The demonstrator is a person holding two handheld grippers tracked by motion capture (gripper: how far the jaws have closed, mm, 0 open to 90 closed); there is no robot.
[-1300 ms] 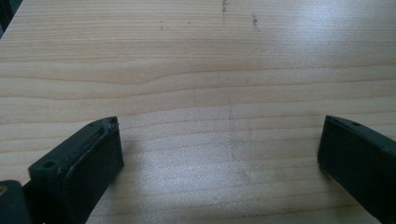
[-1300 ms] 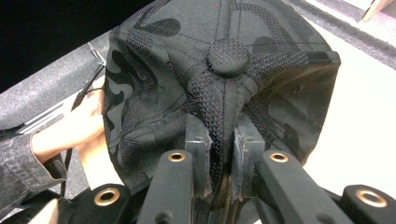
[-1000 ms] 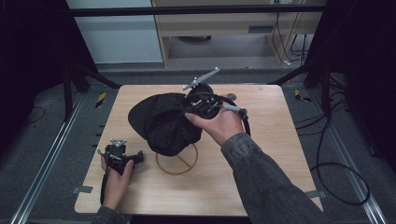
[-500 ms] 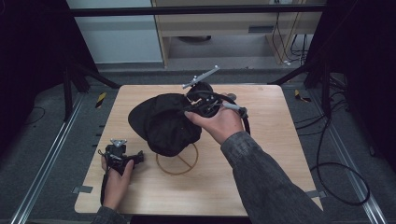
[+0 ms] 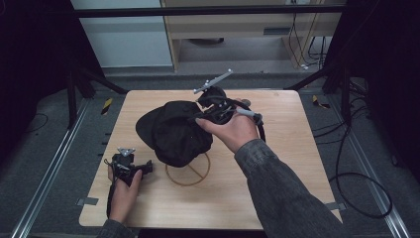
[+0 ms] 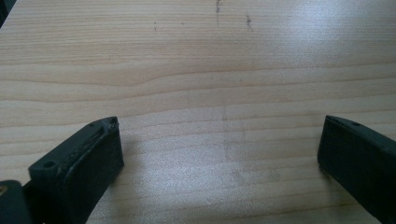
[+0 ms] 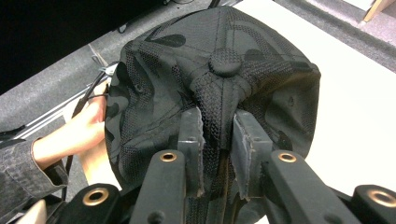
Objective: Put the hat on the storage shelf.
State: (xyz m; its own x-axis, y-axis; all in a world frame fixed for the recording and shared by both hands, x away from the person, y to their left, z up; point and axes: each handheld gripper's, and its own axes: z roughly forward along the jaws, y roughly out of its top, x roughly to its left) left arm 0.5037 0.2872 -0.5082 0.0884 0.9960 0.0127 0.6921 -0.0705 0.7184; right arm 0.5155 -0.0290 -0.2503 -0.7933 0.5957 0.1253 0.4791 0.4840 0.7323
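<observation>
Matt mesh-cloth cap [image 7: 219, 84]; smooth wooden table [image 5: 297, 163]

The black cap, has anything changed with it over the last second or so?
Little has: the right gripper's jaws have just been opening slightly, with a fold of the black cap between them. The cap sits over the wire stand as before; the left gripper rests open on the table.

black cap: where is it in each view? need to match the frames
High view: the black cap sits mid-table, draped over a wooden ring stand, with the right tool at its right edge.
Left gripper view: not in it; bare table between open jaws.
Right gripper view: centre, its top button above the jaws, which pinch a fold of mesh.
Shared landmark: the light wooden tabletop.
</observation>
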